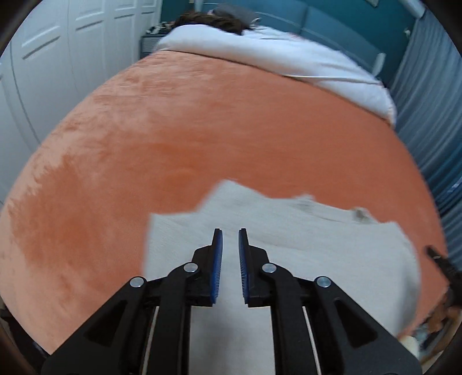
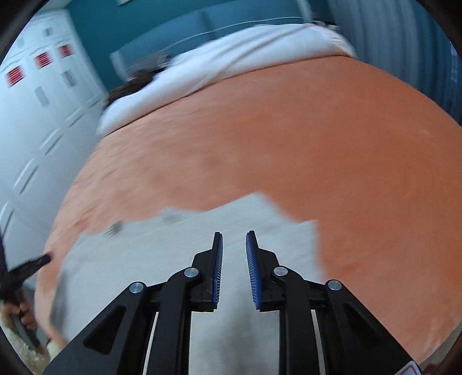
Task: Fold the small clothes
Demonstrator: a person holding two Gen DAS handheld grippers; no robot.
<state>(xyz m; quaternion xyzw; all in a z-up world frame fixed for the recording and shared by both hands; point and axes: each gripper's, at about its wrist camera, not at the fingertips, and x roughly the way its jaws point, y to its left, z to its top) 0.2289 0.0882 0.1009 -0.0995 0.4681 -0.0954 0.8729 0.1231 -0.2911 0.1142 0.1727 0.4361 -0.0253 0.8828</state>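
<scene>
A small light grey garment [image 1: 288, 245] lies flat on the orange bedspread [image 1: 173, 129], near its front edge. My left gripper [image 1: 230, 233] hangs over the garment's left part, jaws a little apart and empty. In the right wrist view the same garment [image 2: 161, 259] lies under my right gripper [image 2: 234, 235], which is open and empty over its right part. The orange bedspread [image 2: 317, 129] fills that view too. The right gripper's tip [image 1: 439, 259] shows at the left view's right edge; the left gripper [image 2: 26, 268] shows at the right view's left edge.
A white duvet [image 1: 274, 57] covers a person with dark hair [image 1: 210, 20] at the far end of the bed. White closet doors [image 1: 57, 57] stand on the left. A teal headboard [image 1: 332, 26] and grey curtains [image 1: 433, 115] are behind and to the right.
</scene>
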